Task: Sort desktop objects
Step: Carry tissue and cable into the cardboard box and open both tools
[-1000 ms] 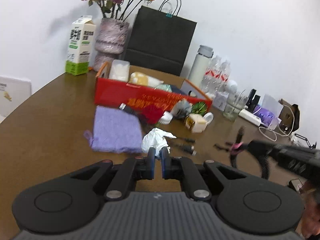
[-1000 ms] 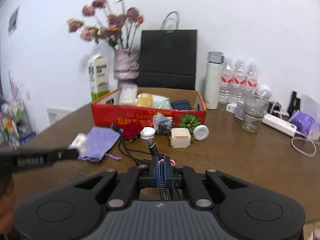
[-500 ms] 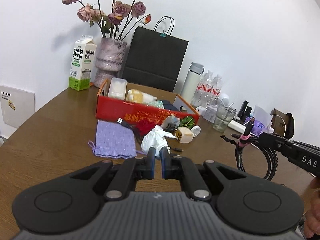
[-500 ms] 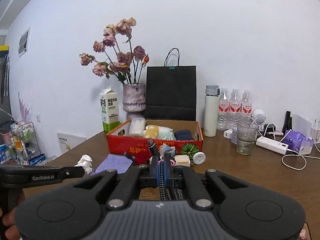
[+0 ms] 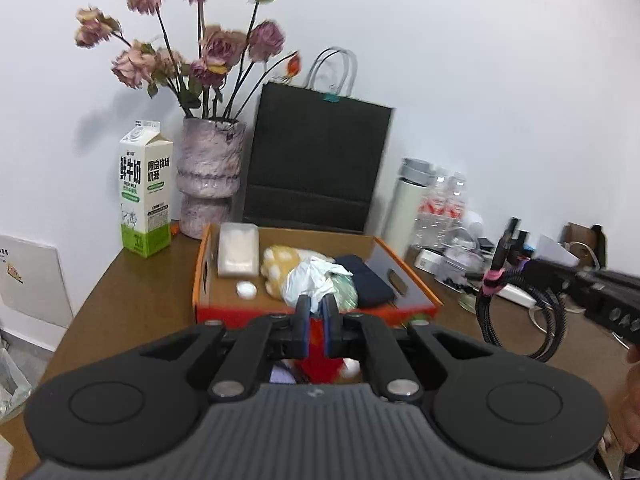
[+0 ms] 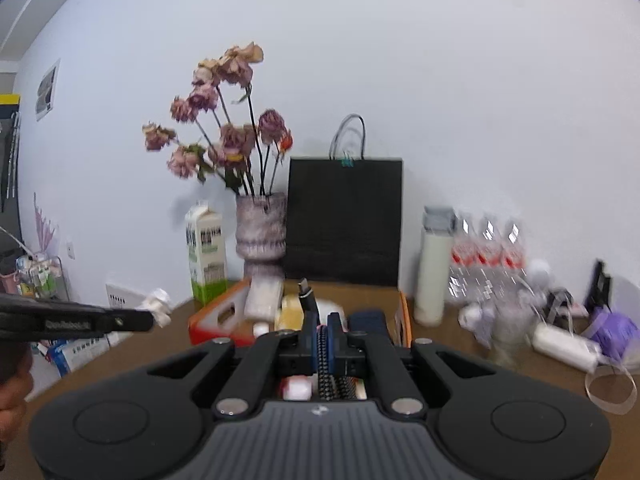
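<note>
My left gripper [image 5: 314, 306] is shut on a crumpled white tissue [image 5: 310, 280], held up in the air. In the right wrist view the left gripper [image 6: 150, 320] and the tissue [image 6: 158, 306] hang to the left of the orange-red cardboard box [image 6: 216, 312]. My right gripper [image 6: 322, 322] is shut on a coiled black braided cable [image 6: 326, 364], whose plug [image 6: 306, 292] sticks up above the fingers. From the left wrist view, the cable's loop [image 5: 520, 320] dangles below the right gripper [image 5: 532, 272], to the right of the box [image 5: 200, 264].
The box holds a white container [image 5: 238, 250], a yellow item [image 5: 280, 264], a dark blue pouch [image 5: 366, 280] and a white cap [image 5: 246, 290]. Behind it stand a milk carton [image 5: 146, 192], a vase [image 5: 210, 176], a black paper bag [image 5: 316, 164], a thermos [image 5: 412, 196] and water bottles [image 5: 444, 204].
Both grippers have risen and moved toward the box. The tissue and the cable have come up off the table with them, and the box's inside has come into view.
</note>
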Demonstrator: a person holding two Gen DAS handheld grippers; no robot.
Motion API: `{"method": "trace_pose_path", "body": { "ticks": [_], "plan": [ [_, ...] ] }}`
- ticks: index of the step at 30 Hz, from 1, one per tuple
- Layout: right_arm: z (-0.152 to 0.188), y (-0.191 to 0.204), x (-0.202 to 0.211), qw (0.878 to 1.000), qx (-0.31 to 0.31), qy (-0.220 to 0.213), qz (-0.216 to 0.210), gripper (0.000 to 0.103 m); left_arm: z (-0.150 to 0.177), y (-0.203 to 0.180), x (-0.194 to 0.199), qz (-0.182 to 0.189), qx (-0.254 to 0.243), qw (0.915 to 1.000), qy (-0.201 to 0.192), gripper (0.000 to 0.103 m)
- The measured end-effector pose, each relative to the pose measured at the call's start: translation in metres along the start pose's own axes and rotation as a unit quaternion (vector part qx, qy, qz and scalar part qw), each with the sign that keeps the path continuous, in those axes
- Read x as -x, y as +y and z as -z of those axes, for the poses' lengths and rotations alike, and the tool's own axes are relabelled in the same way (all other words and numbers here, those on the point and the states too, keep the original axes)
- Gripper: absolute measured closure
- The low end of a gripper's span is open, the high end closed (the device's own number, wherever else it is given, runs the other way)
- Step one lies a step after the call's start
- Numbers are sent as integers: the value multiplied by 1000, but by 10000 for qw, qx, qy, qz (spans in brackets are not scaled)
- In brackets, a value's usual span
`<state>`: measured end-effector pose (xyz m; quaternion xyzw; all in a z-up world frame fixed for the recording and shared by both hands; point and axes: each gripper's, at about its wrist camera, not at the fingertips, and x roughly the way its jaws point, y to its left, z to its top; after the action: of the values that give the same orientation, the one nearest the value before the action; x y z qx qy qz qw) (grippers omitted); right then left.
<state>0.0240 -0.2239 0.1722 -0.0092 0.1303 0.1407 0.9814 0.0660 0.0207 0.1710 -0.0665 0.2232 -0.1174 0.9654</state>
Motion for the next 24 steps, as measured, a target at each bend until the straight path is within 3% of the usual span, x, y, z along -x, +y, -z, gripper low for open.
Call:
{"method": "trace_pose_path", "body": {
  "ticks": [3,7,10,14,16,19,21,23,24],
  "plan": [
    [-30,-5,-56,9995,-116,145,-271,99,-28,19,-52,-78,171,9995,240,96],
    [-47,-13,-150,9938,-569,723,-631,99,-43,52,-129,-137,645,9936,921,96],
    [-39,-16,-217,9834,-975,1187,-966,99,-42,66,-174,-378,706,9894,1213,96],
    [-5,-17,-294,9567,-1427,1960,-1609,99,-29,74,-219,-703,570,9816,1684,96],
    [12,-14,-317,9535,-1335,2251,-1496,99,-21,74,-231,-831,431,9786,1830,95],
    [19,-14,-325,9589,-1182,2185,-1369,97,-14,70,-239,-761,262,9788,1884,92],
    [14,-13,-327,9662,-933,2208,-946,89,-14,72,-240,-855,347,9778,1879,76],
    [9,-11,-320,9707,-539,2238,-695,72,-19,72,-242,-839,394,9764,1949,69],
    [5,-11,-315,9725,-402,2212,-617,70,-23,71,-239,-910,377,9756,1960,62]
  ]
}}
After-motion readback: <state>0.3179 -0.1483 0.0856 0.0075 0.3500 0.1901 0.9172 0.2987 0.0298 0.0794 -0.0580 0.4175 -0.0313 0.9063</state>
